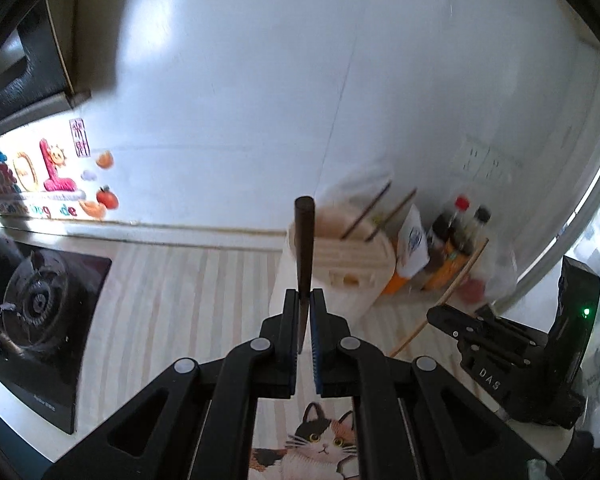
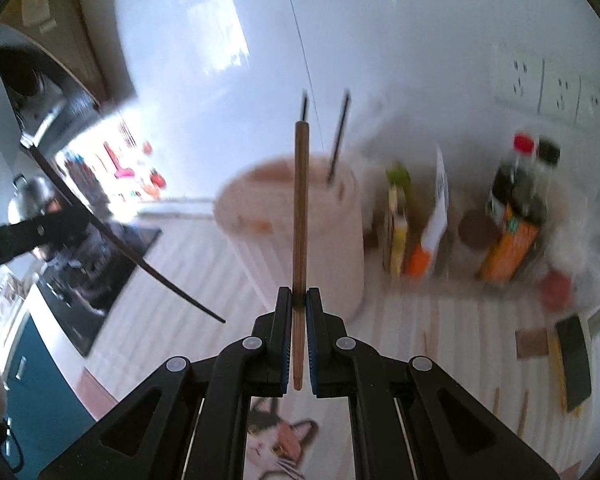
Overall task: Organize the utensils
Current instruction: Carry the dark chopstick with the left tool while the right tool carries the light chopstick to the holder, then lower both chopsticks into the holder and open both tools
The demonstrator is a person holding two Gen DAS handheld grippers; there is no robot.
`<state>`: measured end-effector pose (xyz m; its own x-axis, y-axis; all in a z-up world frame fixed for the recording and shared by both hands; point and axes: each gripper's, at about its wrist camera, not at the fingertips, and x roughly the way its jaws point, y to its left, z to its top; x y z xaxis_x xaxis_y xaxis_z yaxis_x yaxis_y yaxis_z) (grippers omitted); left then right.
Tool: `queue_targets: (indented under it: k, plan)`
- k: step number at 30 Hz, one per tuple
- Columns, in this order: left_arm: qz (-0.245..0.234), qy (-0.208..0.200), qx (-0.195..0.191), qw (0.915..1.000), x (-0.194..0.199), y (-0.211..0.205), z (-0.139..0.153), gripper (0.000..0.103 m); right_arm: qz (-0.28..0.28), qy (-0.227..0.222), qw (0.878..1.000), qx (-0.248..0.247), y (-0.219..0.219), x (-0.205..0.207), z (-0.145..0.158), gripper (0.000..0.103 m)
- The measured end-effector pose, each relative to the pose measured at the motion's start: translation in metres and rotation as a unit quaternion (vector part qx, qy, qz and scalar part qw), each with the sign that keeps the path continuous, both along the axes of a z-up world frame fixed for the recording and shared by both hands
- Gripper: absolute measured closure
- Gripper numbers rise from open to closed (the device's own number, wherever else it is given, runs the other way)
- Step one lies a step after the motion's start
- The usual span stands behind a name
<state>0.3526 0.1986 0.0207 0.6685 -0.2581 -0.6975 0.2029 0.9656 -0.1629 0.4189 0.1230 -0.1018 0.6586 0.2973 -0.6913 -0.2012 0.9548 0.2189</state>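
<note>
— holder (image 2: 296,216) dead ahead of right claw (image 2: 299,304), just past it, mouth up. light stick (image 2: 300,216) pinched upright between closed jaws.
— left claw (image 1: 305,304)?
— clamped on dark stick (image 1: 305,248), also upright; holder (image 1: 352,252) ahead, slightly right. right looks nearer.

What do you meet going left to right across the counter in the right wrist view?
Stove → dark chopstick → utensil holder → green carton → sauce bottles → black brush.
</note>
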Motion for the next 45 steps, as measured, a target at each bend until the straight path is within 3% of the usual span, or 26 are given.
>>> queue_targets:
  k: [9, 15, 21, 31, 45]
  plan:
    - [0.004, -0.053, -0.023, 0.9983, 0.001, 0.011, 0.075, 0.1, 0.001, -0.066, 0.995, 0.07, -0.016, 0.025, 0.096, 0.096]
    - [-0.006, -0.079, -0.022, 0.9966, 0.025, -0.006, 0.103, 0.1, -0.021, -0.111, 0.992, 0.061, -0.025, 0.056, 0.13, 0.096]
    - [-0.017, -0.074, -0.014, 0.997, 0.07, -0.037, 0.098, 0.1, -0.041, -0.118, 0.991, 0.051, -0.025, 0.095, 0.128, 0.096]
    - [-0.03, -0.028, -0.007, 0.9991, 0.141, -0.061, 0.058, 0.1, -0.057, -0.097, 0.993, 0.043, -0.028, 0.14, 0.095, 0.096]
    - [-0.047, 0.064, -0.013, 0.9967, 0.158, -0.068, 0.006, 0.1, -0.037, -0.054, 0.997, 0.029, -0.023, 0.155, 0.066, 0.096]
